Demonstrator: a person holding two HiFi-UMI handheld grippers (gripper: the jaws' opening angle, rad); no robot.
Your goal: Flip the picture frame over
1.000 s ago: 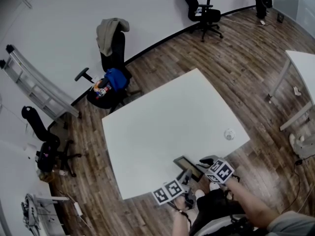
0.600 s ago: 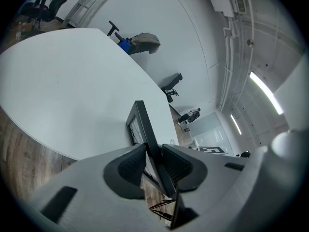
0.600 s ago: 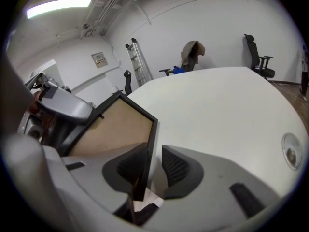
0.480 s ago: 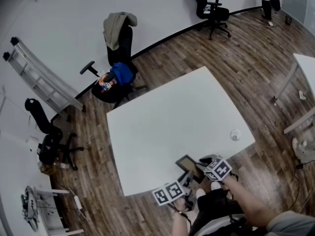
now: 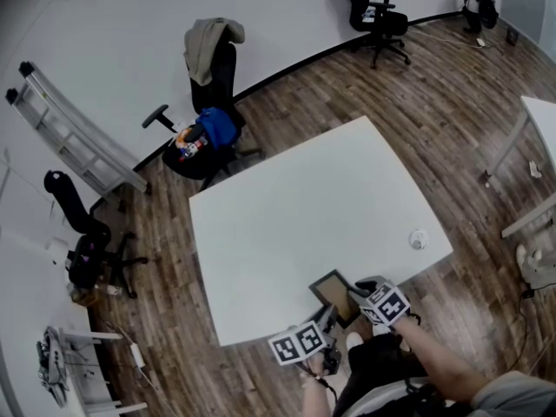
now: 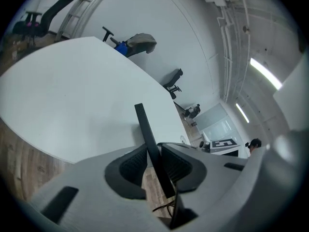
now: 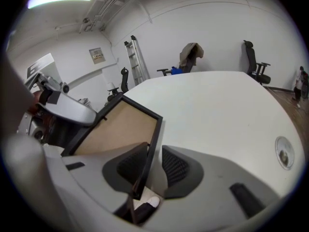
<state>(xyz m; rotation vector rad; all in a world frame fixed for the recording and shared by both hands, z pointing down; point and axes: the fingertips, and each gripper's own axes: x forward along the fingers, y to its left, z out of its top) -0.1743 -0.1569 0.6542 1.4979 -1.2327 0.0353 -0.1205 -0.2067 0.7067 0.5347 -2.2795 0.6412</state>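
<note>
The picture frame (image 5: 333, 290), black-rimmed with a brown backing, stands tilted at the near edge of the white table (image 5: 295, 215), back side showing. My left gripper (image 5: 327, 320) holds its left edge. In the left gripper view the frame (image 6: 147, 134) runs edge-on between the pads; the left gripper (image 6: 153, 164) has just been closing its jaws onto it. My right gripper (image 5: 359, 292) grips the right edge. In the right gripper view the brown backing (image 7: 120, 129) rises to the left of that gripper (image 7: 150, 166), its black rim between the pads.
A small round disc (image 5: 418, 240) lies near the table's right corner, also in the right gripper view as the disc (image 7: 282, 152). Office chairs (image 5: 213, 85) and a ladder (image 5: 74, 142) stand along the far wall. Another white table (image 5: 539, 115) is at the right.
The frame has tipped up further, showing more of its brown back. My left gripper has slid a little lower and nearer along the frame's edge. The right gripper has barely moved.
</note>
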